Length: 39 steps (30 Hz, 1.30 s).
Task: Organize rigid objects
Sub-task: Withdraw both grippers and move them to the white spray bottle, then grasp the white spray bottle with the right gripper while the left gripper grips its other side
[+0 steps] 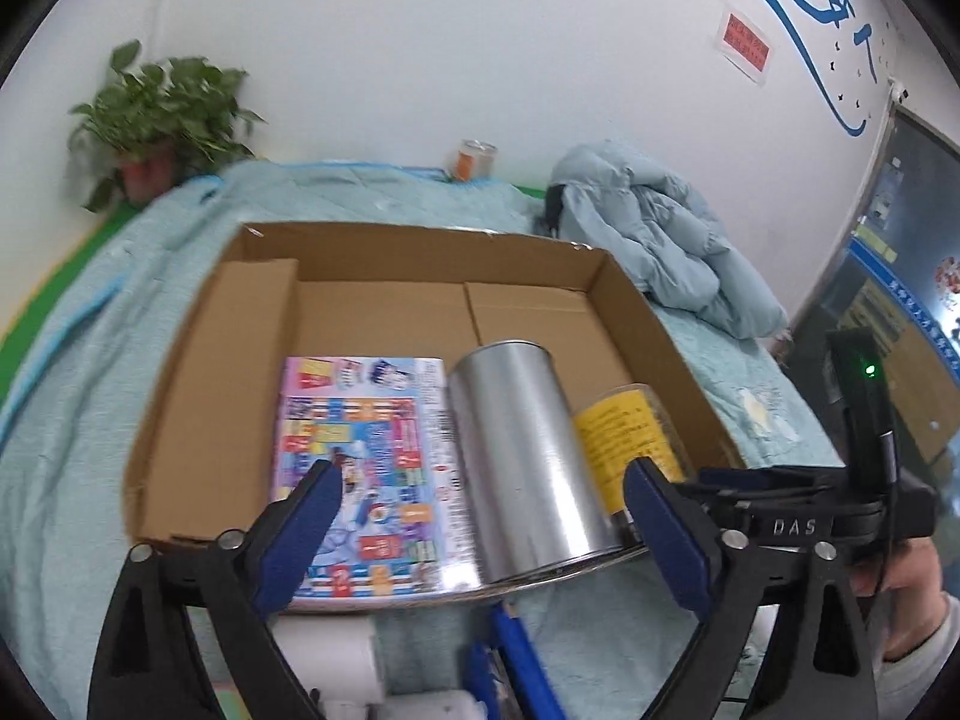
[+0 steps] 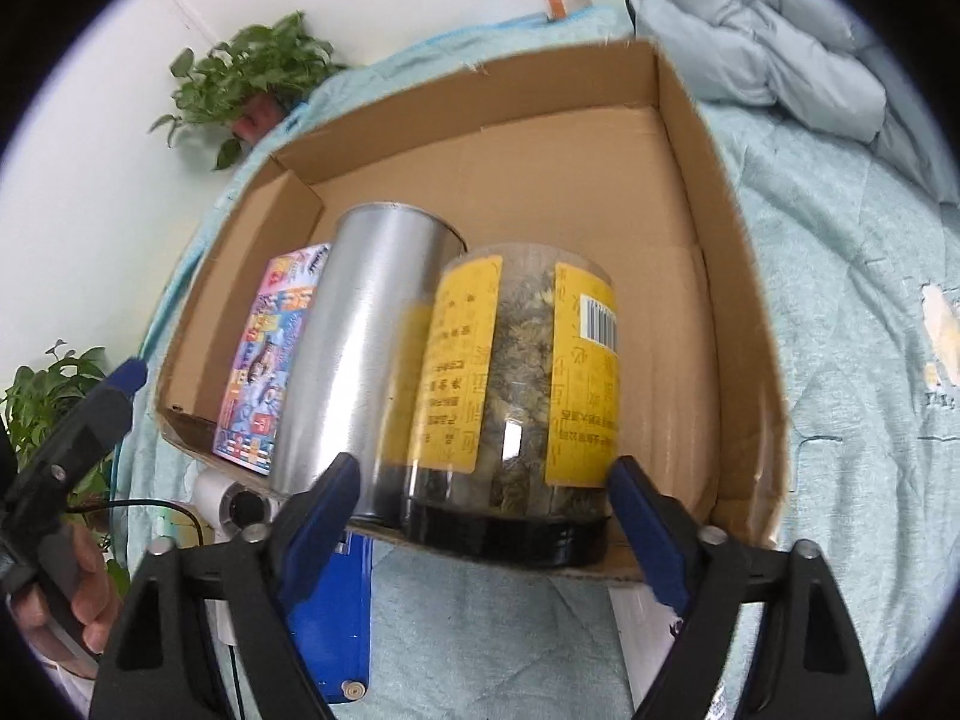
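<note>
An open cardboard box (image 1: 180, 396) lies on a pale blue quilt. Inside it, side by side, are a flat colourful box (image 1: 366, 420), a silver can (image 1: 522, 456) on its side, and a clear jar (image 2: 522, 372) with yellow labels and a black lid. My left gripper (image 1: 483, 480) is open wide at the box's near edge, with the can's base between its fingers but untouched. My right gripper (image 2: 485, 471) is open around the jar's black lid, and a gap shows at its left pad. The right gripper's black body (image 1: 792, 522) shows beside the jar (image 1: 624, 426).
A light blue padded jacket (image 1: 660, 240) is heaped right of the box. Against the wall stand a potted plant (image 1: 162, 114) and a small orange-labelled jar (image 1: 474, 159). In front of the box lie a white roll (image 1: 336, 654) and a blue object (image 2: 336, 612).
</note>
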Tool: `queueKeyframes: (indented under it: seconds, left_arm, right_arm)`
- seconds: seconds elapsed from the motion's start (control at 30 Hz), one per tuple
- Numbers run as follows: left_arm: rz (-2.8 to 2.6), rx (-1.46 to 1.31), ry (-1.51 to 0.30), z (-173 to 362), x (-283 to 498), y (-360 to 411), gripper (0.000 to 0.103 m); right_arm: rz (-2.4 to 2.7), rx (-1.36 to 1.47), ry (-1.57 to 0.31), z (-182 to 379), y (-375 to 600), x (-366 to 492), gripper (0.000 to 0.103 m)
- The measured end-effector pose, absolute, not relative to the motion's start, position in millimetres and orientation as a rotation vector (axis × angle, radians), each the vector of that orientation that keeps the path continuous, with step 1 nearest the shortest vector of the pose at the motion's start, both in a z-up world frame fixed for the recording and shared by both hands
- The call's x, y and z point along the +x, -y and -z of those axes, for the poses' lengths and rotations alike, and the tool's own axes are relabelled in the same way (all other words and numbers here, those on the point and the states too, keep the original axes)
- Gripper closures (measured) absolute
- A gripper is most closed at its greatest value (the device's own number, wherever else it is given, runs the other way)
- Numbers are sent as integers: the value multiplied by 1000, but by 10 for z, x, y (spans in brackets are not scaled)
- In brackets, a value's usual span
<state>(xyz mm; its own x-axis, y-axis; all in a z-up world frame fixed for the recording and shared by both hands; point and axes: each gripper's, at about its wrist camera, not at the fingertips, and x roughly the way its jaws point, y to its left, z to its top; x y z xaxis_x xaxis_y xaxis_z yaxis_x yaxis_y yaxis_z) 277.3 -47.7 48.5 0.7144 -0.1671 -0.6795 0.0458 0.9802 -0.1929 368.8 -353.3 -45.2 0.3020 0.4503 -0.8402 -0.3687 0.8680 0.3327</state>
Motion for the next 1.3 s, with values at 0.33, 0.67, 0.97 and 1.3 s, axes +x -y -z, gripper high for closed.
queueKeyframes:
  seconds: [0.33, 0.67, 0.97, 1.3]
  left_arm:
    - [7, -69, -635, -520, 2114, 560, 1]
    - [-43, -58, -706, -226, 1611, 575, 101]
    - [-143, 41, -685, -79, 1291, 674, 1]
    - [-132, 27, -719, -11, 1189, 730, 1]
  right_arm:
    - [-482, 12, -882, 187, 3733, 3099, 7]
    - [-421, -107, -680, 410, 3645, 2203, 91]
    - [-476, -46, -503, 239, 3802, 1843, 1]
    - [-415, -10, -737, 737, 4639, 2448, 2]
